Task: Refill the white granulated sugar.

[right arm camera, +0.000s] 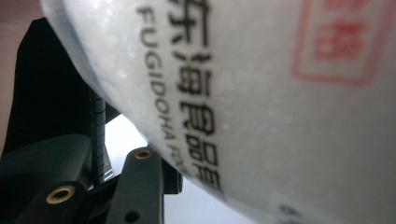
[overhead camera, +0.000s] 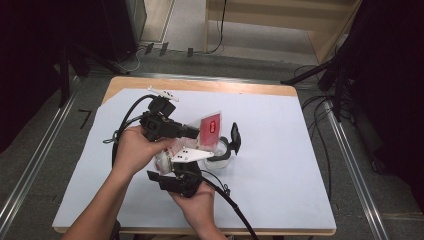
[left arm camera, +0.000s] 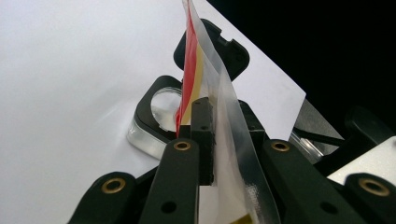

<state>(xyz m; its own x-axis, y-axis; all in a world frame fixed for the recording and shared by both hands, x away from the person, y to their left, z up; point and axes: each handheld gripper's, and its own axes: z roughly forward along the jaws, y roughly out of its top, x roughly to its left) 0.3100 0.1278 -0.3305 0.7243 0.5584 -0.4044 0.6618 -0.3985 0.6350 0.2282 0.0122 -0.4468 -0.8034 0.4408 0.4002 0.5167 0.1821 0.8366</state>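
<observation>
Plastic packet (overhead camera: 211, 127), red on its face and clear along the edge, is standing up on its edge over the middle of the table (overhead camera: 310, 210), held between the two grippers. In the left gripper view the packet (left arm camera: 219, 107) is running edge-on between the black jaws, which are pinching its clear film and the red-and-cream strip tightly, so the left gripper (overhead camera: 192, 132) is clamping it near the top. No earlier picture is at hand, so only the grip itself can be told. In the right gripper view a pale, rounded part of the packet (right arm camera: 280, 107), printed with black characters and a red stamp, is bulging close over the jaws; one black jaw is showing at the left of it, and I cannot tell whether the right gripper (overhead camera: 175, 167) is pressing on it or just sitting beside it. In the high view the right gripper is lying just under the packet's lower end, near the person's side of the table, with the right hand (overhead camera: 197, 200) beneath it and the left hand (overhead camera: 137, 147) wrapping the left gripper from the left. Just behind the packet a clear container (overhead camera: 220, 152) with a black rim is sitting on the white sheet (overhead camera: 280, 130) that is covering the table, and its black lid (overhead camera: 235, 137) is standing up at the far side. Black cables are trailing from both grippers across the sheet.
</observation>
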